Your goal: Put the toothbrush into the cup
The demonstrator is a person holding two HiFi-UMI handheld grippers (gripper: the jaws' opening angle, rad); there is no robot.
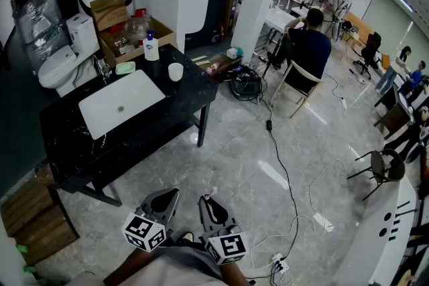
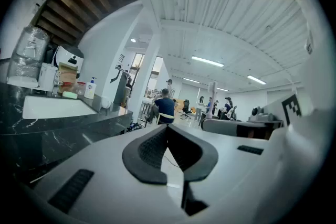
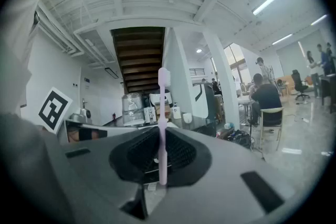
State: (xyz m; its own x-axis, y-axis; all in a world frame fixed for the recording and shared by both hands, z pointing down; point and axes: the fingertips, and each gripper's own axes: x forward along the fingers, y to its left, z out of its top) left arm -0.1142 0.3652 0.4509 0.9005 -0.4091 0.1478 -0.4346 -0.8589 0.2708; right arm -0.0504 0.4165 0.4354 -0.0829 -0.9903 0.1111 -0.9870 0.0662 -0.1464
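A white cup (image 1: 175, 71) stands on the black table (image 1: 70, 144), just right of the white sink (image 1: 120, 102); the right gripper view shows the cup (image 3: 187, 117) far off. My right gripper (image 1: 213, 205) is low and far from the table, shut on a pale pink toothbrush (image 3: 162, 113) that stands upright between its pads, head up. My left gripper (image 1: 165, 203) hangs beside it, also short of the table. Its jaws (image 2: 168, 131) are shut with nothing between them.
A soap bottle (image 1: 151, 47), a green soap dish (image 1: 125, 67), a faucet (image 1: 102, 68) and a cardboard box (image 1: 127, 33) sit behind the sink. A toilet (image 1: 62, 63) is at the left. Cables (image 1: 281, 171) trail over the tiled floor. A seated person (image 1: 310, 43) is beyond.
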